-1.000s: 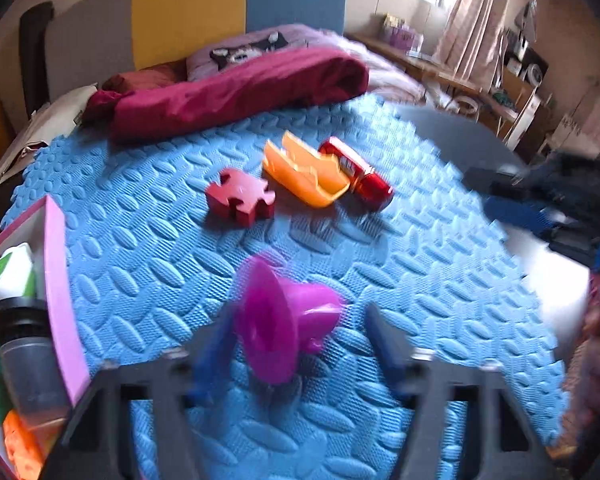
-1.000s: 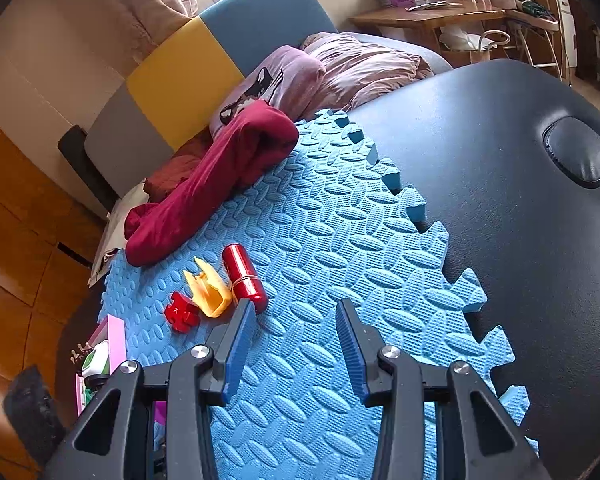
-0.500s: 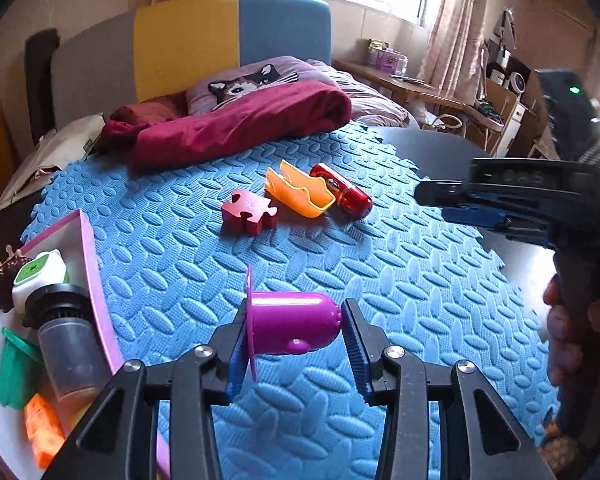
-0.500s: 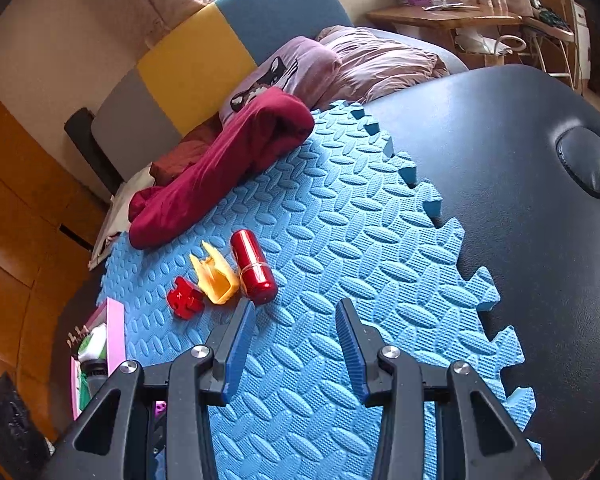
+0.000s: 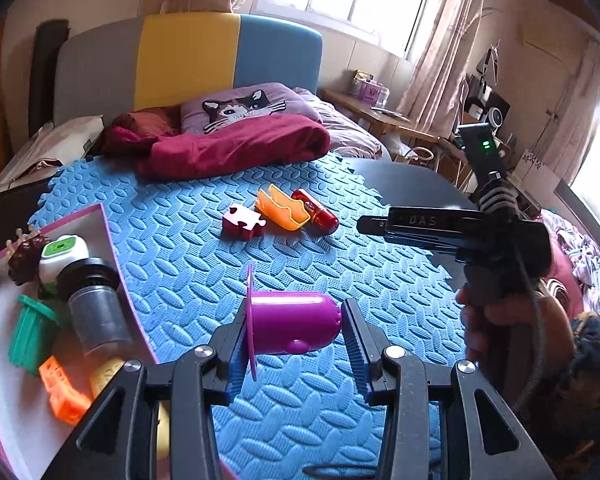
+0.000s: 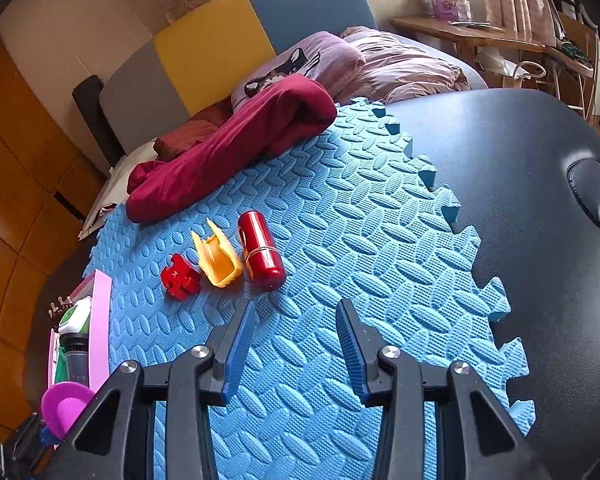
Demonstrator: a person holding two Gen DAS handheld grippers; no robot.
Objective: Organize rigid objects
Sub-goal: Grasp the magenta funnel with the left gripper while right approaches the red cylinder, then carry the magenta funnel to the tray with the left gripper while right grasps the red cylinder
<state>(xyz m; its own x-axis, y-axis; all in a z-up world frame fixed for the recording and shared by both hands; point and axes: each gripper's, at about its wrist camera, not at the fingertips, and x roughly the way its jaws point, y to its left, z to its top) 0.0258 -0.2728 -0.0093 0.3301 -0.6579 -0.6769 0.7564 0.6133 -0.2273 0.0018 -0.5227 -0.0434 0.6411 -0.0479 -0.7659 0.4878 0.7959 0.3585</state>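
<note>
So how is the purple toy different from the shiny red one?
The purple toy is clamped in the left hand-held gripper, while the red cylinder lies loose on the blue mat. The purple toy has a wide flat brim at one end; the red cylinder has none. The red cylinder looks glossy, the purple toy duller. Both have rounded ends and lie sideways.

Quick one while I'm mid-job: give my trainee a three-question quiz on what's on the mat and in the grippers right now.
1. True or false: the left gripper is shut on the purple cup.
2. Which toy lies between the red puzzle piece and the red cylinder? A) green block B) orange scoop C) grey bottle
3. Fill in: the right gripper holds ____.

Key: 1 true. 2 B, the orange scoop. 3 nothing; it is open above the blue mat.
</note>
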